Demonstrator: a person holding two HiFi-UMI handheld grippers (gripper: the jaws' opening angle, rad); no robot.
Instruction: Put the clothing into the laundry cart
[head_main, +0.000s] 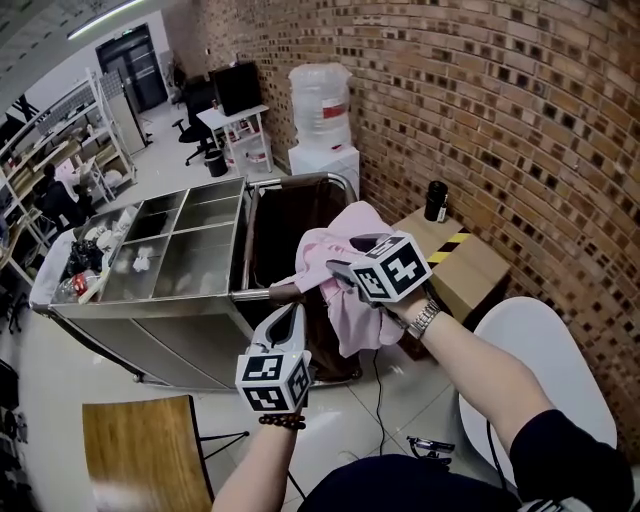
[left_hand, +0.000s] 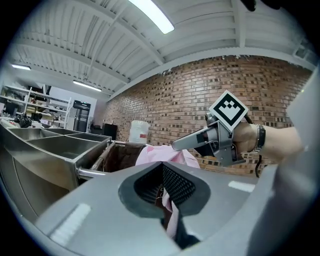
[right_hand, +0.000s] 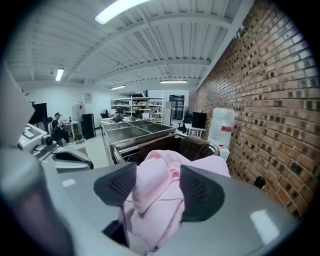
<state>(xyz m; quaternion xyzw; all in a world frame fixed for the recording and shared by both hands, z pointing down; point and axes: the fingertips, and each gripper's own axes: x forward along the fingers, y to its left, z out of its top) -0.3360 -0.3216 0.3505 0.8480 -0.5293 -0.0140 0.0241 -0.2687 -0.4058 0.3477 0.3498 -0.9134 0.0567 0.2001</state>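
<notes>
Garment: pink soft cloth garment (head_main: 350, 310), light and limp, hangs bunched over brown bag-lined laundry cart (head_main: 280, 235). Right gripper (right_hand: 156, 192), jaws part-open, clamps a thick wad. Left gripper (left_hand: 162, 187), nearly closed, pinches a thin fold. Judgement: hold bunched folds; loose edges would likely slip.

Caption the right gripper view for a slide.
Right gripper clamps a bunched pink garment before the brown laundry cart.

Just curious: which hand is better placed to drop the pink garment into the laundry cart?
Right, probably. The right gripper has its fingers closed on the bulk of the pink garment beside the laundry cart; the left gripper pinches only an edge, lower down.
</notes>
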